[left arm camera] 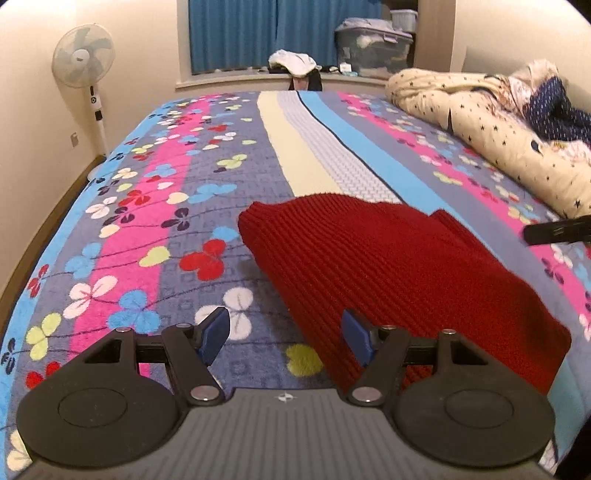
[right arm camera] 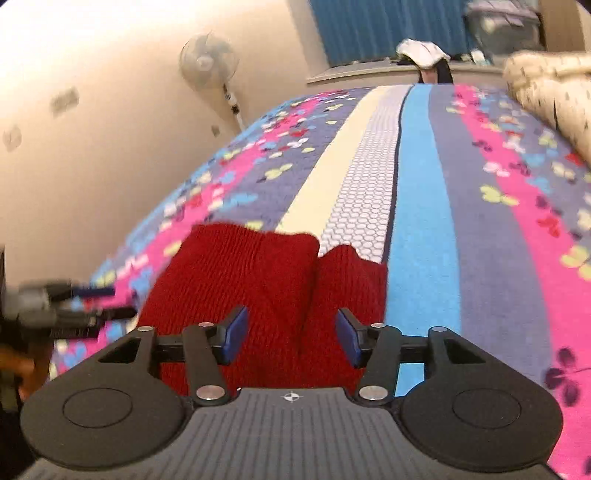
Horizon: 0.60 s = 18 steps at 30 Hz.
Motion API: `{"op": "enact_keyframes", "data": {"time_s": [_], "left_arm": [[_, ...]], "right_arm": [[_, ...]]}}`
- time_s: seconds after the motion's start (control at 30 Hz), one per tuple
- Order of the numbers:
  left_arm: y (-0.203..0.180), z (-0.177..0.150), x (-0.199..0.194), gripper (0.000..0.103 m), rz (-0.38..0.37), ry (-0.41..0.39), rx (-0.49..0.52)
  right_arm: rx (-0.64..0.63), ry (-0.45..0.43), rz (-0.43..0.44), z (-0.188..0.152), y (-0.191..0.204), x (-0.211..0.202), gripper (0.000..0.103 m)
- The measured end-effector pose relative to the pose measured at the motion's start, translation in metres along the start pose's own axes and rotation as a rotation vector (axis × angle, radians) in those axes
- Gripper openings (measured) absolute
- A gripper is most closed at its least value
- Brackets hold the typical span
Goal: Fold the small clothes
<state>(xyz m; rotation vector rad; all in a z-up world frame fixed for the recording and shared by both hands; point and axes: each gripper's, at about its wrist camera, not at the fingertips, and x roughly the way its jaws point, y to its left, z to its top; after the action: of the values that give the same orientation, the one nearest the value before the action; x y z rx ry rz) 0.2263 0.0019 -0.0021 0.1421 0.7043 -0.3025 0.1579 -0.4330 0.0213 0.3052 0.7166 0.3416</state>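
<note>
Red knit garment lies partly folded at bed centre, 12 o'clock of right gripper. Both grippers' jaws apart, empty (left gripper too). Probably between folds; next needs an edge pinch.

A bedroom in a home. A wide bed under a flowered, striped cover fills the room, with a star-print quilt heaped along one side and a pedestal fan standing against the cream wall. Beyond the foot of the bed, blue curtains hang over a window ledge that carries a lidded storage bin and a heap of clothes.
</note>
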Motion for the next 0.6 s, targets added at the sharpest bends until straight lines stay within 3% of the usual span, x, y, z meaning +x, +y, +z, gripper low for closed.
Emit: {"op": "enact_keyframes", "data": {"time_s": [0.2, 0.4, 0.47, 0.5, 0.6], "left_arm": [[-0.004, 0.0, 0.011, 0.073, 0.023, 0.016, 0.032], [0.004, 0.003, 0.019, 0.073, 0.07, 0.01, 0.003], [0.006, 0.004, 0.022, 0.073, 0.087, 0.008, -0.007], [0.007, 0.005, 0.023, 0.073, 0.093, 0.006, -0.012], [0.008, 0.006, 0.025, 0.073, 0.105, -0.001, -0.024]], "right_arm": [[0.124, 0.076, 0.029, 0.005, -0.015, 0.05, 0.057], [0.116, 0.122, 0.067, 0.005, -0.009, 0.075, 0.065], [0.101, 0.119, 0.084, 0.005, -0.004, 0.08, 0.059], [0.089, 0.125, 0.107, 0.005, -0.002, 0.082, 0.042], [0.032, 0.104, 0.112, 0.004, 0.007, 0.08, 0.029]]}}
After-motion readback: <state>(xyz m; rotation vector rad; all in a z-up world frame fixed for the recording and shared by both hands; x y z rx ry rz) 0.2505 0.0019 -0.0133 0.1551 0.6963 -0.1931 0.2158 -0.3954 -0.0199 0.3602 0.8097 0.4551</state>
